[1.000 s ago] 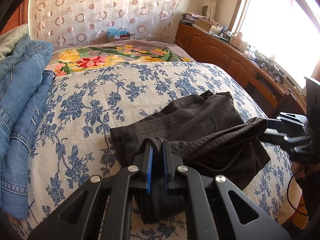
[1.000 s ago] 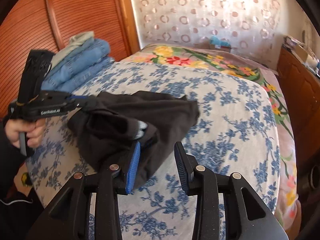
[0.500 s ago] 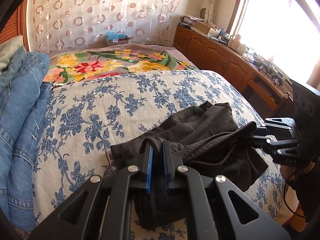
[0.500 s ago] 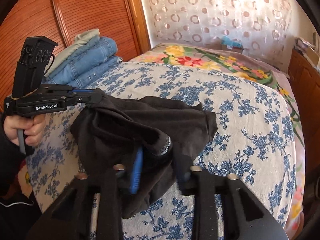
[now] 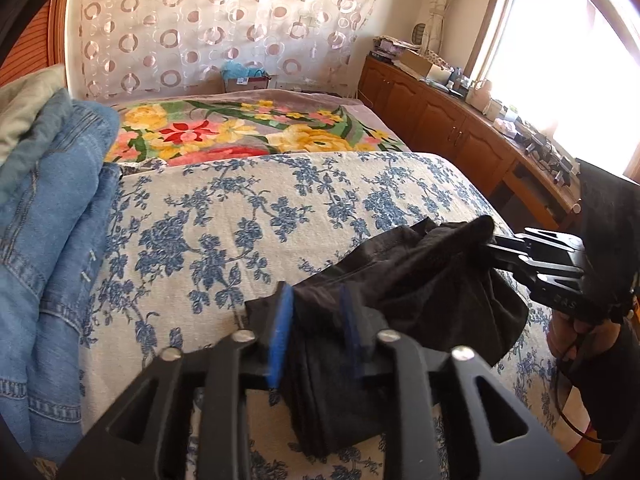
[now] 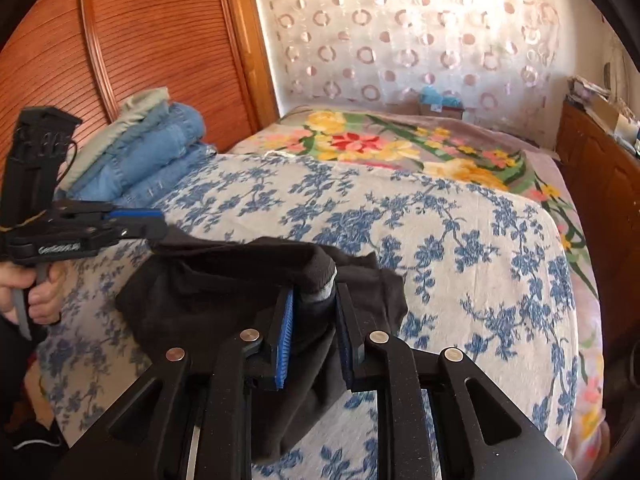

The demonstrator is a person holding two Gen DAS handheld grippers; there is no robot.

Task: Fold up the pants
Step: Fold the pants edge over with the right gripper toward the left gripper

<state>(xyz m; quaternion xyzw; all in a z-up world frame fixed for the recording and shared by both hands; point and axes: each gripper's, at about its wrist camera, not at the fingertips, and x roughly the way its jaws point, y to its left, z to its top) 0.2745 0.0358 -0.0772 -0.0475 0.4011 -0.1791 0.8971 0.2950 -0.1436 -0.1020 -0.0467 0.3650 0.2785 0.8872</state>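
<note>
Dark brown pants [image 5: 432,280] hang bunched between my two grippers, just above the blue-flowered bed cover [image 5: 248,208]. My left gripper [image 5: 316,300] has its jaws opening. A fold of the cloth still lies between the blue pads and droops below them. In the right wrist view, the left gripper [image 6: 160,228] sits at the pants' [image 6: 208,292] left corner, held by a hand [image 6: 40,292]. My right gripper [image 6: 315,296] is shut on a thick roll of the waistband. In the left wrist view, that right gripper [image 5: 490,246] holds the cloth's far end.
A stack of folded blue jeans [image 5: 48,208] lies along the bed's left side, by the wooden headboard [image 6: 140,40]. A bright flowered blanket [image 5: 240,132] covers the far end. A wooden cabinet [image 5: 452,128] with clutter runs along the right, under the window.
The left jaws, tight on the cloth before, have spread apart around it. The right jaws have moved onto the waistband and shut on it. The pants now hang stretched between both grippers.
</note>
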